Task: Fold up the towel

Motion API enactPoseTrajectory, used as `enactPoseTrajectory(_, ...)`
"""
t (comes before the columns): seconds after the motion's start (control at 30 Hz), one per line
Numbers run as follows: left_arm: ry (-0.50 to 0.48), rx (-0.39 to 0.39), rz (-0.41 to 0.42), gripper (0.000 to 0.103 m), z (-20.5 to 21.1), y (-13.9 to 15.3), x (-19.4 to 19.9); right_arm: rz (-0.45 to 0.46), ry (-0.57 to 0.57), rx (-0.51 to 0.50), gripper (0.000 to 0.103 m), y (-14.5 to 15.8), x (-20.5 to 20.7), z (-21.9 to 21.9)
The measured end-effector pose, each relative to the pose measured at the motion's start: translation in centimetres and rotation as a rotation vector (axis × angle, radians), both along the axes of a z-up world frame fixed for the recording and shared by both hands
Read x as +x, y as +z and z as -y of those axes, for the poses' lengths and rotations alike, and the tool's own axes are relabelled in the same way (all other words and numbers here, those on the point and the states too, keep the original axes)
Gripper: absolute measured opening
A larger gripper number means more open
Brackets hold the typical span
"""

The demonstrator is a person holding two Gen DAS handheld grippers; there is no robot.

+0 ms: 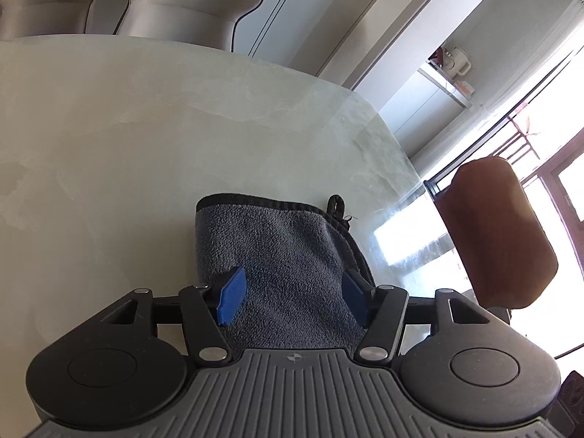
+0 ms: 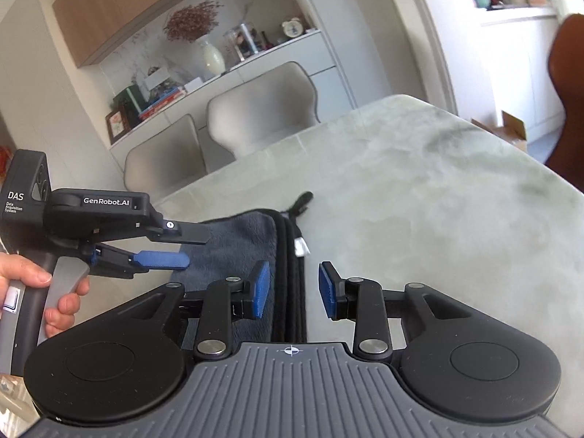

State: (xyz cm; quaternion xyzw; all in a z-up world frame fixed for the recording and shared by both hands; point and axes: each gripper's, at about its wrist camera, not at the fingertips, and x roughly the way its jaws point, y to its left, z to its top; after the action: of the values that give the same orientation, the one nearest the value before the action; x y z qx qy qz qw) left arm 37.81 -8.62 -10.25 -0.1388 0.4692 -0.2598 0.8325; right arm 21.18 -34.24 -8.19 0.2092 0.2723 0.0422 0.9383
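Folded grey towel (image 1: 277, 255) flat on tabletop (image 1: 146, 127), long axis running near to far, beneath left claw (image 1: 292, 295) and right claw (image 2: 294, 288), both spread, pinching nothing, right nearer stacked edges

Seen from the camera on the left gripper (image 1: 292, 294), its two black fingers with blue pads (image 1: 230, 296) stand apart above a folded grey terry towel with black stitched edging (image 1: 277, 252), the pads not pressing on the cloth. The towel lies on a pale green-grey marbled stone table (image 1: 146, 127), with a small black hanging loop (image 1: 336, 205) sticking out at its far right corner. Two cream upholstered chairs (image 1: 189, 0) stand beyond the table's far edge, and a brown rounded chair back (image 1: 500, 233) stands at the right, against bright windows.
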Motion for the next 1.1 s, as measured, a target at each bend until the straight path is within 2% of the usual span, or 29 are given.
enactPoseTrajectory(0.1,0.02,0.003,0.024,0.062,-0.1,0.3,1.0,0.01,0.06,0.008,0.039,0.1,1.9,-1.1)
enactPoseTrajectory(0.23,0.06,-0.007,0.029,0.063,-0.6,0.5,2.1,0.012,0.088,-0.012,0.039,-0.1,4.0,-2.5)
enactPoseTrajectory(0.3,0.073,-0.017,0.029,0.064,-0.9,0.5,2.4,0.008,0.09,0.021,0.039,-0.2,5.4,-2.5)
enactPoseTrajectory(0.5,0.121,-0.027,-0.03,0.07,-1.8,-1.0,3.1,-0.017,0.189,0.078,0.039,-1.1,7.9,-3.1)
enactPoseTrajectory(0.63,0.121,-0.007,-0.05,0.07,-1.6,-2.2,3.9,-0.042,0.152,0.1,0.039,-2.1,8.4,-2.7)
enactPoseTrajectory(0.83,0.069,0.048,0.031,0.07,0.1,-2.3,5.0,-0.012,0.111,0.104,0.037,-2.5,7.0,-1.8)
enactPoseTrajectory(0.97,0.052,0.111,0.065,0.07,1.4,-2.0,5.3,-0.006,0.059,0.098,0.029,-2.4,6.5,-1.5)
enactPoseTrajectory(1.03,0.054,0.118,0.086,0.07,1.3,-1.2,4.4,-0.001,0.056,0.091,0.035,-2.1,6.3,-1.5)
enactPoseTrajectory(1.1,0.048,0.074,0.151,0.071,0.3,0.0,2.6,0.018,0.077,0.065,0.048,-1.6,5.9,-1.8)
